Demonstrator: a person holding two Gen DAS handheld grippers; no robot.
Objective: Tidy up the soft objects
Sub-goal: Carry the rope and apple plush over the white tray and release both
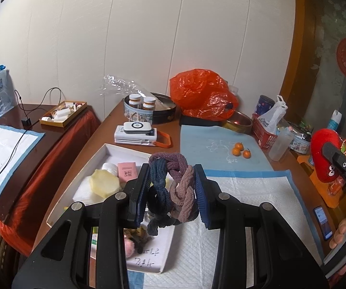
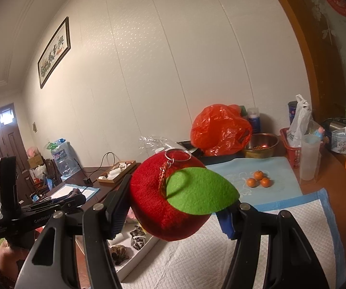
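Note:
My left gripper (image 1: 171, 187) is shut on a braided hair band (image 1: 173, 185) of navy, mauve and purple strands, held above the white tray (image 1: 105, 150). The tray holds a yellow sponge (image 1: 104, 184), a pink card (image 1: 127, 172), cotton pads and scrunchies. My right gripper (image 2: 173, 204) is shut on a red plush apple (image 2: 165, 207) with a green felt leaf (image 2: 199, 192) and a key ring, held above the white pad. The apple and right gripper also show at the right of the left wrist view (image 1: 322, 156). The left gripper shows in the right wrist view (image 2: 52, 204).
A white quilted pad (image 1: 257, 192) and a blue mat (image 1: 209, 142) with three small oranges (image 1: 241, 149) cover the table. Behind stand an orange plastic bag (image 1: 202, 96), a round tin with bottles (image 1: 149, 107), a power bank (image 1: 136, 133), a metal bowl (image 2: 261, 144) and a red basket (image 1: 263, 130). A phone (image 1: 322, 221) lies at right.

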